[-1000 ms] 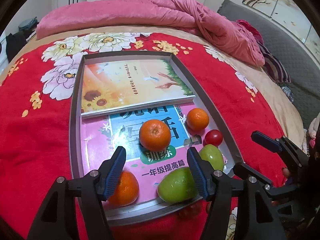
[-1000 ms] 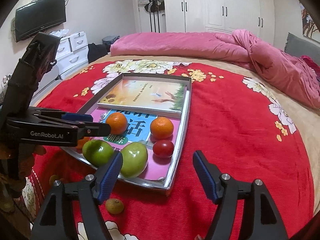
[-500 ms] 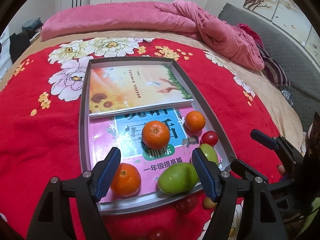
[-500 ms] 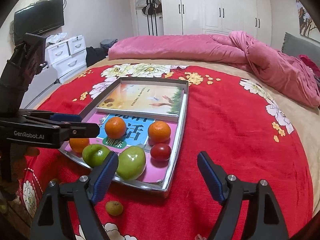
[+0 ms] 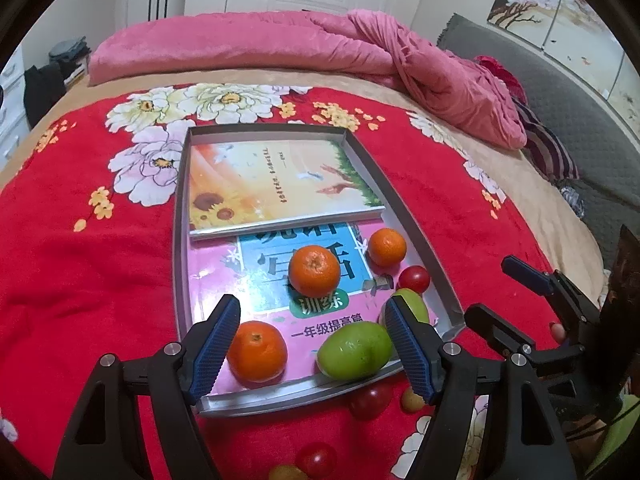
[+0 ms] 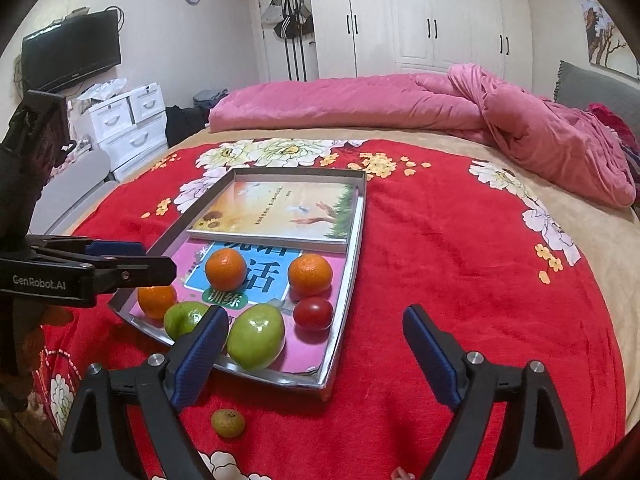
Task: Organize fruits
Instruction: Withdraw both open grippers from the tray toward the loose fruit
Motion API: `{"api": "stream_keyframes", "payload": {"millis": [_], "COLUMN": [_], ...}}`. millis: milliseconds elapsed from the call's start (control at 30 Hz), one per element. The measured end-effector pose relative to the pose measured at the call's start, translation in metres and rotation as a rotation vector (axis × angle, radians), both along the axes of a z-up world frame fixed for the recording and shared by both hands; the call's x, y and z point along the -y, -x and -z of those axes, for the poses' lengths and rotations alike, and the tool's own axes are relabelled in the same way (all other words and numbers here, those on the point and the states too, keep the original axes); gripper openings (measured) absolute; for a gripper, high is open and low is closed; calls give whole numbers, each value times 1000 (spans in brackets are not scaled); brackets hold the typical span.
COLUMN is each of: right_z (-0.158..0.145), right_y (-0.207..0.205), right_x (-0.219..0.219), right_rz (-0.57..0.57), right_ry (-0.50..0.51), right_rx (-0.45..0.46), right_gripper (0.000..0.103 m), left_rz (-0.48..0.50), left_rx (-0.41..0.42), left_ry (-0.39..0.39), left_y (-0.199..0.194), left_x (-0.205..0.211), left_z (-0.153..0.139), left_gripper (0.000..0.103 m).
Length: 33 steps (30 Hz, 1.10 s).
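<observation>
A metal tray (image 5: 424,248) on the red bedspread holds two books, three oranges (image 5: 314,270), two green fruits (image 5: 354,350) and a red tomato (image 5: 414,278). My left gripper (image 5: 312,308) hovers open above the tray's near end, with an orange (image 5: 256,350) and a green fruit below its span but untouched. My right gripper (image 6: 316,320) stands to the right of the tray's near corner (image 6: 326,384). Its jaws are opening and nothing is between them. Loose tomatoes (image 5: 370,398) and a small yellowish fruit (image 6: 228,423) lie on the blanket in front of the tray.
A rumpled pink quilt (image 6: 520,128) lies across the far side of the bed. White drawers (image 6: 132,120) and a wall TV (image 6: 72,56) stand at the left, wardrobes behind. Bare red blanket (image 6: 460,260) stretches right of the tray.
Both grippers' jaws have spread wider. The left gripper has drawn up and back from the tray, so loose fruit in front of the tray has come into view.
</observation>
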State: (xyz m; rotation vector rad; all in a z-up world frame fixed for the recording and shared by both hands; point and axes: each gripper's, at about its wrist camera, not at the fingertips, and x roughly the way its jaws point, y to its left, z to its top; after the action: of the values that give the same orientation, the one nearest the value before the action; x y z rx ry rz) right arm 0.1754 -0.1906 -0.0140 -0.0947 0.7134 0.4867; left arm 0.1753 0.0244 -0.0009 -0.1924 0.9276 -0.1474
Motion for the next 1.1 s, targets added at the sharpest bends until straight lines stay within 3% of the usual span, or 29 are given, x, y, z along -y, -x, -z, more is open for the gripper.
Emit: {"api": "stream_keyframes", "payload": {"millis": [567,1100], "right_z": [-8,-11], "right_y": [5,18], "right_x": [1,-7], "right_rz": [-14,-68], "right_ry": [-24,-28], "right_rx": [25,38], "right_gripper": [93,94], "left_rz": [-65,-68], "left_rx": [35,22], "left_ry": [8,-8], "left_y": [16,39], "left_x": [-22,-28], "left_z": [-18,-16], "left_gripper": [80,80]}}
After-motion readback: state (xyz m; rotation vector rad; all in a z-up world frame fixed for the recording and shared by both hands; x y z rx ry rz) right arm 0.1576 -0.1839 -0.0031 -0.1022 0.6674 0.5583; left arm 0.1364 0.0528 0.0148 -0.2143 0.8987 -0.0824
